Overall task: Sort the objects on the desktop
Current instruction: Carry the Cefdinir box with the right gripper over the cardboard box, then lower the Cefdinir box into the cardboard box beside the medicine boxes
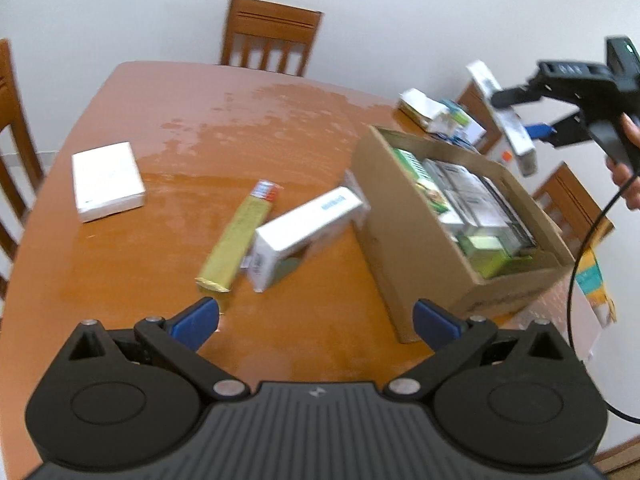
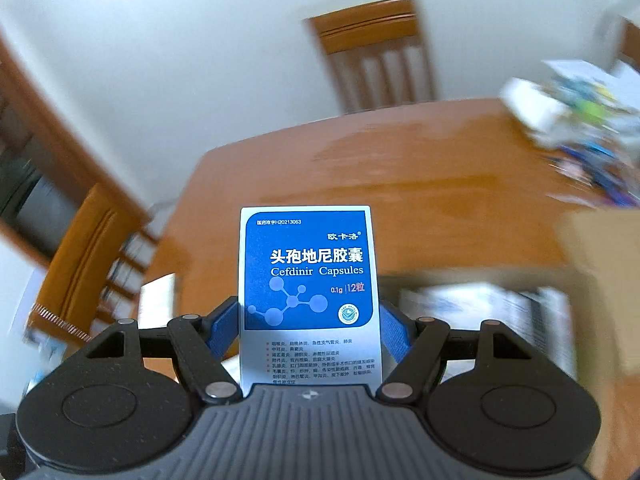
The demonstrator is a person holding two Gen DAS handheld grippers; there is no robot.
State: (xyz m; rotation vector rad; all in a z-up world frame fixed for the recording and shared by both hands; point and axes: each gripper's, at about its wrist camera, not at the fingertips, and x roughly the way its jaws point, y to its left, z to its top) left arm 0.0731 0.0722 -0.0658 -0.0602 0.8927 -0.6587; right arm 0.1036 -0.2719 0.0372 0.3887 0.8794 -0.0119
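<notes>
Wooden table (image 1: 200,120) against white wall, chairs (image 1: 270,36) around; cardboard box (image 1: 404,216) of packets. Left tool (image 1: 316,320) wide open, empty. Right tool (image 2: 308,328) clamped on blue capsule box (image 2: 306,272), above table.

even bright light, glare on the table (image 1: 248,120), motion blur, fisheye-bent edges.

Each gripper wore a matte black shell: the left gripper (image 1: 316,320) and the right gripper (image 2: 310,332) had ribbed centre panels bearing a small pale emblem behind the claw. Round black discs flanked that panel, silver pivot pins (image 1: 229,388) joined the linkage arms, and blue pads (image 1: 196,322) lined the fingertips. A thin black cable (image 1: 576,320) trailed below the right handle.
</notes>
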